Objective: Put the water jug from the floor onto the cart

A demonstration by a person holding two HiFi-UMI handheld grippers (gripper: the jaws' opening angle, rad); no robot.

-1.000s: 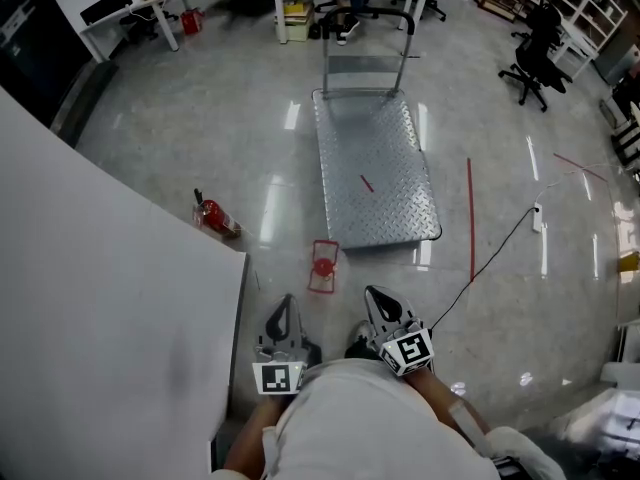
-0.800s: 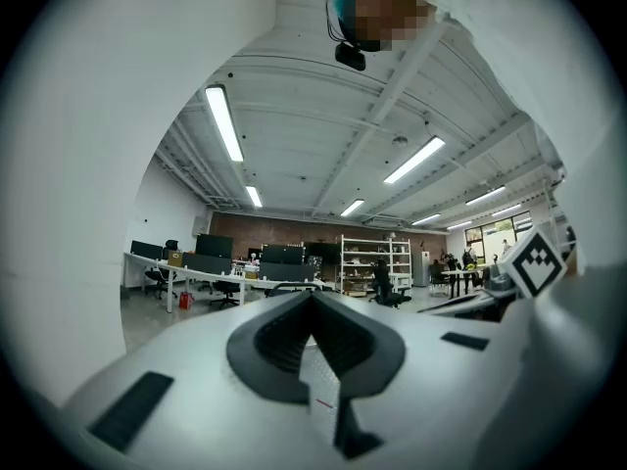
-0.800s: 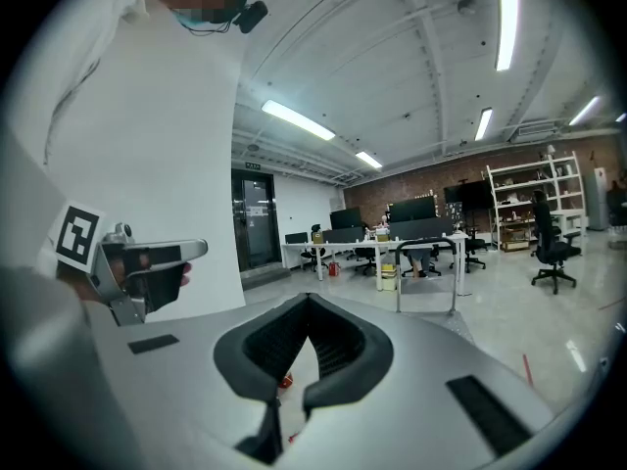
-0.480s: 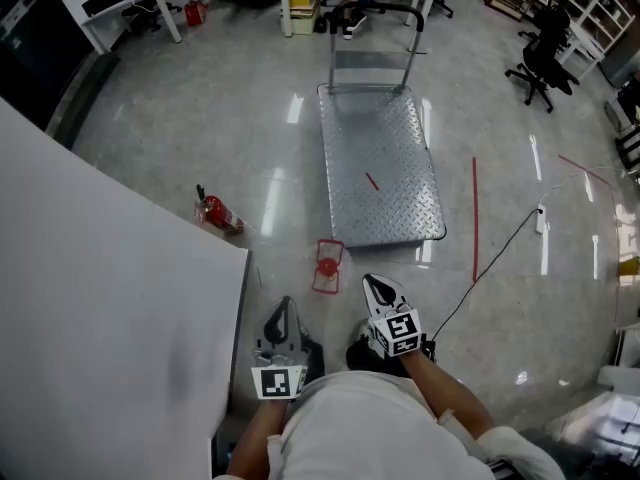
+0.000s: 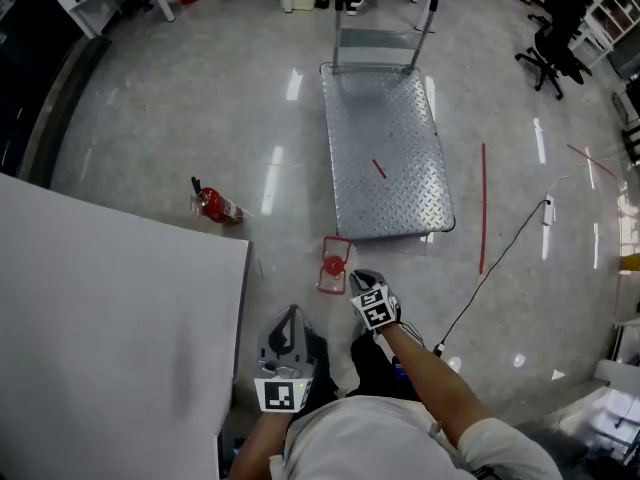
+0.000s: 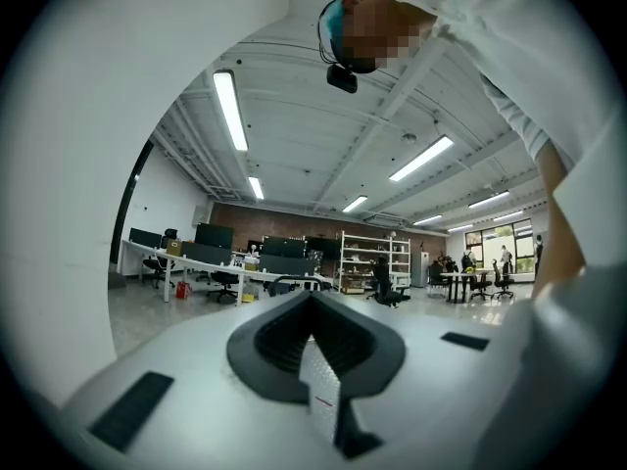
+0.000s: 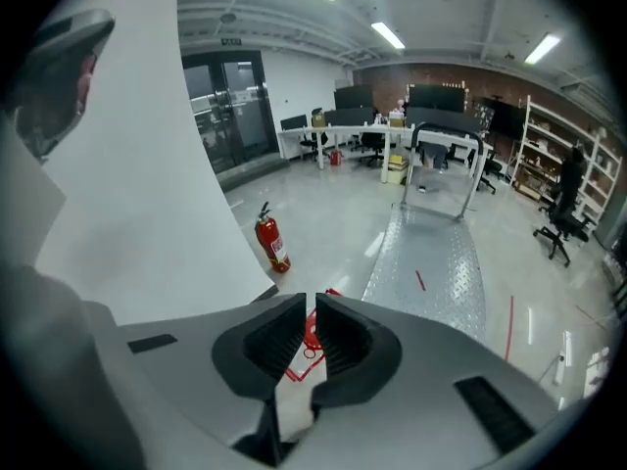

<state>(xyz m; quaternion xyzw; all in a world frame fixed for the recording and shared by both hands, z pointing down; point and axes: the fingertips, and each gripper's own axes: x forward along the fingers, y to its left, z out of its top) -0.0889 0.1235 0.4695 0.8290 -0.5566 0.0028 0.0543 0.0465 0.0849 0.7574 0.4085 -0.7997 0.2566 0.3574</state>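
The right gripper (image 5: 365, 280), jaws pressed together and empty, hangs near the water jug (image 5: 331, 265); the left gripper (image 5: 289, 318) is closed and empty too.

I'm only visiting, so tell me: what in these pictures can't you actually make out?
- Water jug: in the right gripper view, mostly hidden behind the right tongs; its fill level can't be told.
- Cart wheels: in the head view, hidden under its deck.
- Left gripper view: the left tongs block everything low down, jug included.
- Fire extinguisher label: in the head view, too small to read.
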